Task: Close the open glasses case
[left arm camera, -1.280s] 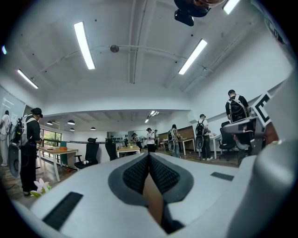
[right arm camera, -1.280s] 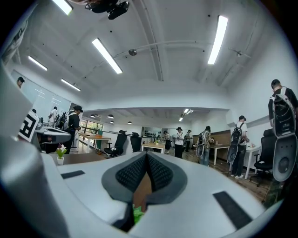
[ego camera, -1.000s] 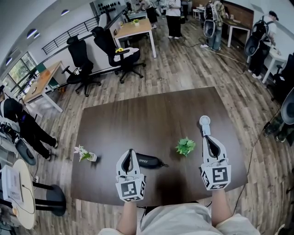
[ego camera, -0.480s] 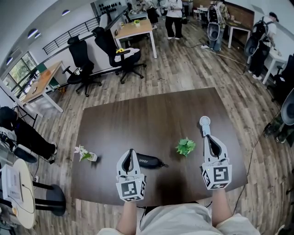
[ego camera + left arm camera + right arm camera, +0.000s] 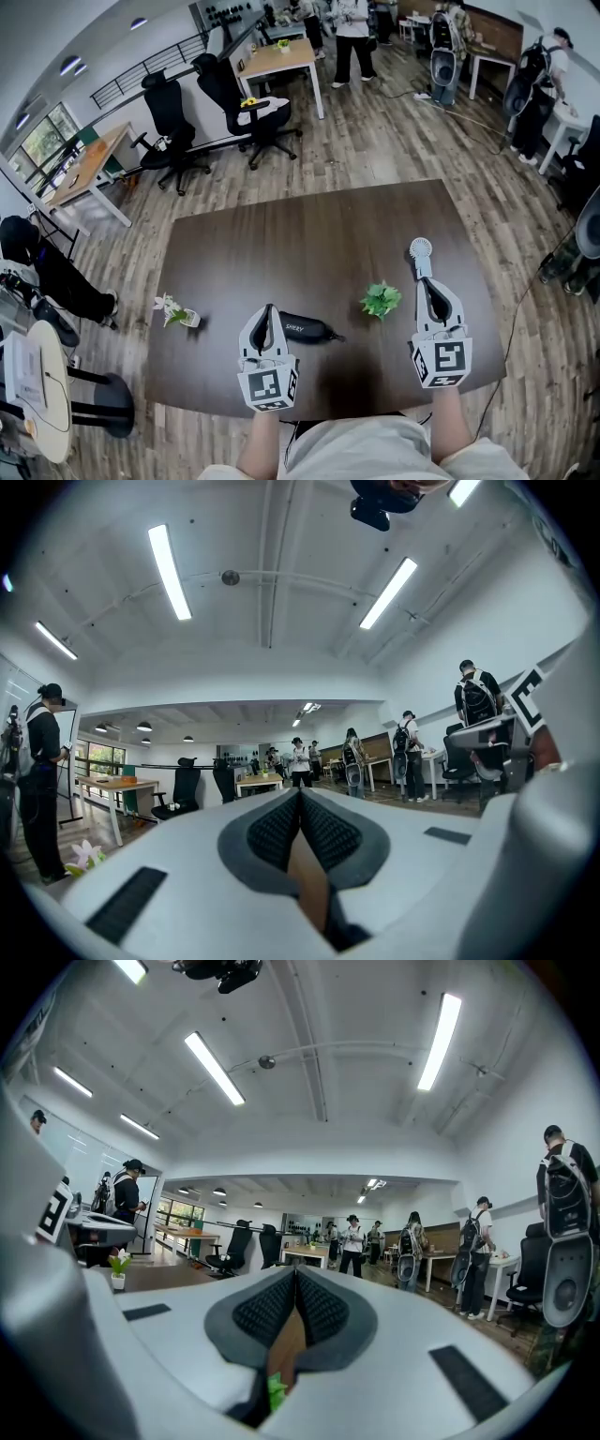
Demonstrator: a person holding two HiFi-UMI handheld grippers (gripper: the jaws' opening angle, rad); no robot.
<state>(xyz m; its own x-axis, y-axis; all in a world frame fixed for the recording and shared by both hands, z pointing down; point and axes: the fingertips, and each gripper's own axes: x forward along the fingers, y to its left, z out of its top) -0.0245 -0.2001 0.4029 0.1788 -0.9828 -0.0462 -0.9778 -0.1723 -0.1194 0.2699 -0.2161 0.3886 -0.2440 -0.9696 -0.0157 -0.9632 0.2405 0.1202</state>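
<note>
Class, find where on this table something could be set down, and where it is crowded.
Free: the far half of the table, beyond the fan, green plant, glasses case and flower pot; also between flower pot and left claw. Crowded: the near edge, from case to right claw.

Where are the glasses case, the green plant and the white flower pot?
glasses case (image 5: 305,330), head view, middle of its black shell.
green plant (image 5: 380,300), head view, its leaves.
white flower pot (image 5: 188,321), head view, the pot.
</note>
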